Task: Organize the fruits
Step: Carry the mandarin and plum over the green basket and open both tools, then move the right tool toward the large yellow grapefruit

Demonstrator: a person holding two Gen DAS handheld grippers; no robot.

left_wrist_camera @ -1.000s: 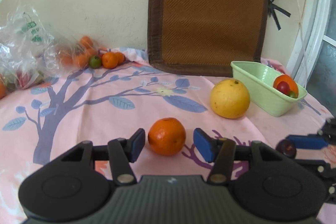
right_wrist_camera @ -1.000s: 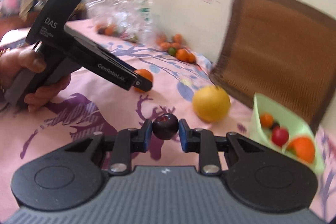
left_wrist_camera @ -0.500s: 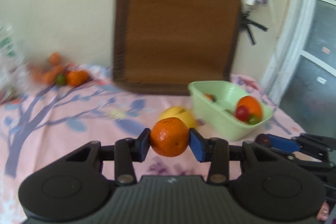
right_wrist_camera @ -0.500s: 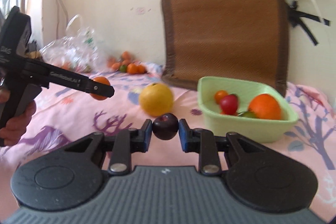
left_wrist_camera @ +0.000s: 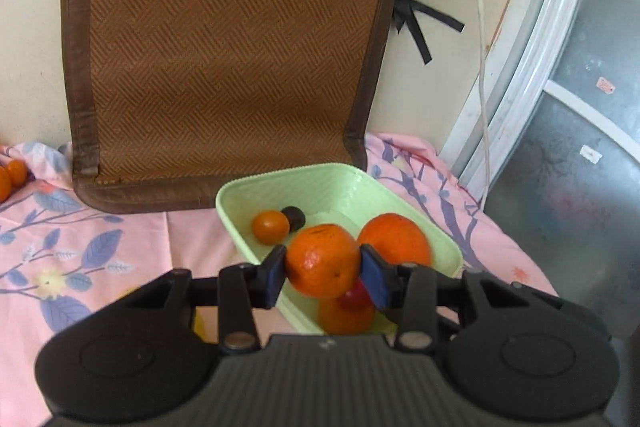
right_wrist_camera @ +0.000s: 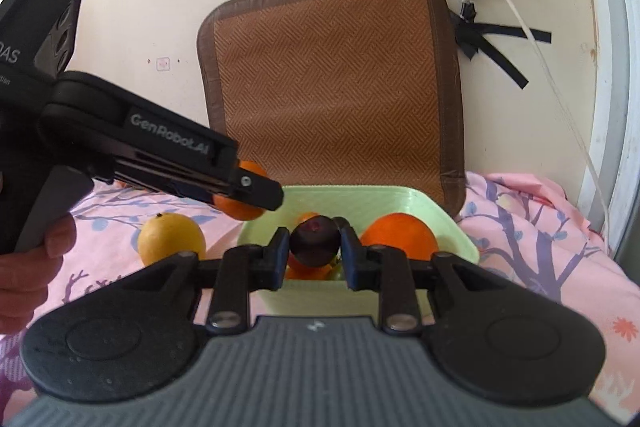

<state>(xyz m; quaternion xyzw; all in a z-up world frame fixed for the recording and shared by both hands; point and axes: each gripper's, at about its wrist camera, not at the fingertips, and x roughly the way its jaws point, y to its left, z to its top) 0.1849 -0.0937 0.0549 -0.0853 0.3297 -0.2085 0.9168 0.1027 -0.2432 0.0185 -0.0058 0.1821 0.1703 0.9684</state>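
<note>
Over the pale green plastic basket (left_wrist_camera: 404, 195), both grippers had arrived clamped on fruit: left gripper (left_wrist_camera: 323, 271) on a round orange tangerine (left_wrist_camera: 322, 261), right gripper (right_wrist_camera: 314, 251) on a dark plum (right_wrist_camera: 314, 242); release seemed next.

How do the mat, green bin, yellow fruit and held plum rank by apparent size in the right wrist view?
Largest to smallest as they look:
1. mat
2. green bin
3. yellow fruit
4. plum, clamped in the right gripper
The plum is nearest the camera, so it looks bigger than it is; the fruit's margin over it is unsure.
</note>
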